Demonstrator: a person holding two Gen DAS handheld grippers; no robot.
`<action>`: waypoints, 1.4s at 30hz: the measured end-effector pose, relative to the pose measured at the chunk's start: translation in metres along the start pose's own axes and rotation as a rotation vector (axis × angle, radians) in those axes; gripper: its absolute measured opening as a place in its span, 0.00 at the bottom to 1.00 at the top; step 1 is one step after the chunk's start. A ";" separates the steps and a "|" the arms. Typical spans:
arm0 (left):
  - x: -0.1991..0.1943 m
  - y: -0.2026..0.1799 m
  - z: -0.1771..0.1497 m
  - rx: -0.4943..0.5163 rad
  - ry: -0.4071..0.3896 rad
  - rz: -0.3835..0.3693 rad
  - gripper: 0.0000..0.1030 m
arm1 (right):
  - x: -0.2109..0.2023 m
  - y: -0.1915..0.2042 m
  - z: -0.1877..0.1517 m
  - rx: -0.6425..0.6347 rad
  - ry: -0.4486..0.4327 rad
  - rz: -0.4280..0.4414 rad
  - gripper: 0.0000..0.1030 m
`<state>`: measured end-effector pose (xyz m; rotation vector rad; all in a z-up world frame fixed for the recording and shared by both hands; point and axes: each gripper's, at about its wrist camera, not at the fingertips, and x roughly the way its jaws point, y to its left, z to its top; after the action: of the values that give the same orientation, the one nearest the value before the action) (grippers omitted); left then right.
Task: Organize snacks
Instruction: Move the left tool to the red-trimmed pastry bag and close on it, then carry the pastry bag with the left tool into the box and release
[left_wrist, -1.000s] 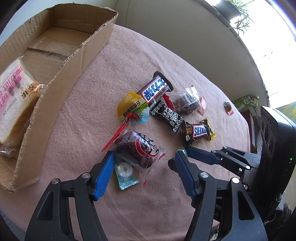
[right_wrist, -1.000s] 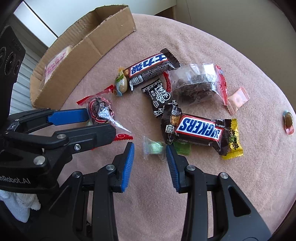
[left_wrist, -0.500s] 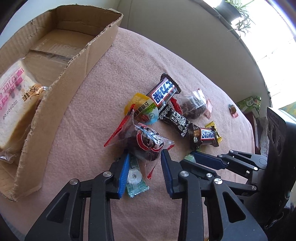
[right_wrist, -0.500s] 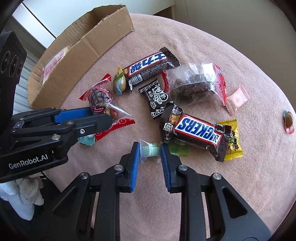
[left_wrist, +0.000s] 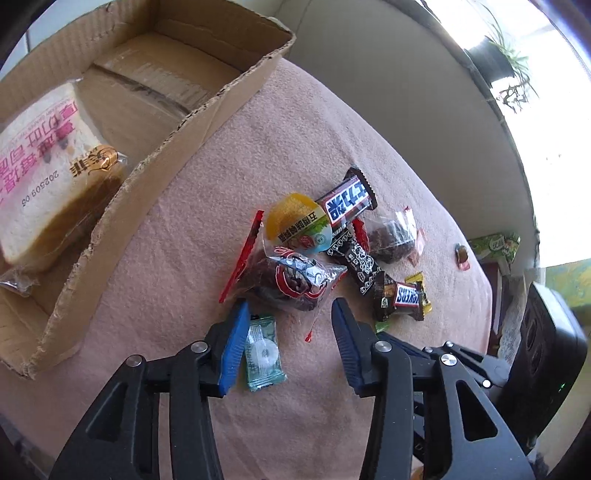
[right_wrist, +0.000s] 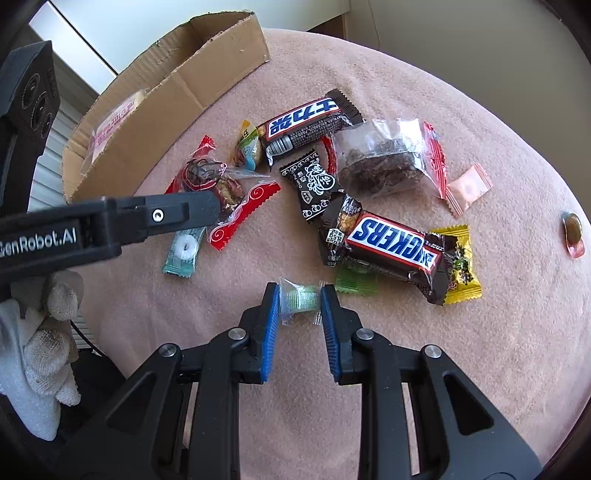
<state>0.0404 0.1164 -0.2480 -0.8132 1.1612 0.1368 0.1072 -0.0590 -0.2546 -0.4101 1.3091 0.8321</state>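
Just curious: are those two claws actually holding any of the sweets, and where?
The right gripper pinches a small clear-wrapped green candy across its middle. The left gripper is opening, holding nothing.

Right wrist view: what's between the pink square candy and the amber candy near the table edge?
Nothing. In the right wrist view, only bare pink tablecloth lies between the pink square candy and the amber candy.

Left gripper (left_wrist: 288, 314): pitched steeply downward, its 2 blue-padded jaws parted and opening, the pads pressing on nothing. Right gripper (right_wrist: 297, 295): pitched steeply downward, its 2 jaws drawn close together and clamped on a small clear-wrapped green candy (right_wrist: 300, 300). A white-gloved hand (right_wrist: 40, 354) shows below the left gripper's black body at the lower left of the right wrist view.
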 end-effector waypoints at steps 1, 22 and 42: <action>0.000 0.004 0.003 -0.044 -0.001 -0.003 0.43 | 0.001 -0.003 0.004 0.001 -0.001 0.001 0.23; 0.005 -0.019 0.008 0.045 -0.053 0.069 0.31 | -0.009 -0.012 -0.005 0.015 -0.024 0.006 0.23; -0.080 -0.003 0.021 0.121 -0.201 0.087 0.31 | -0.069 0.028 0.050 -0.067 -0.165 -0.010 0.23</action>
<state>0.0242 0.1513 -0.1749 -0.6275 1.0047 0.2133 0.1182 -0.0264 -0.1713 -0.3919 1.1277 0.8840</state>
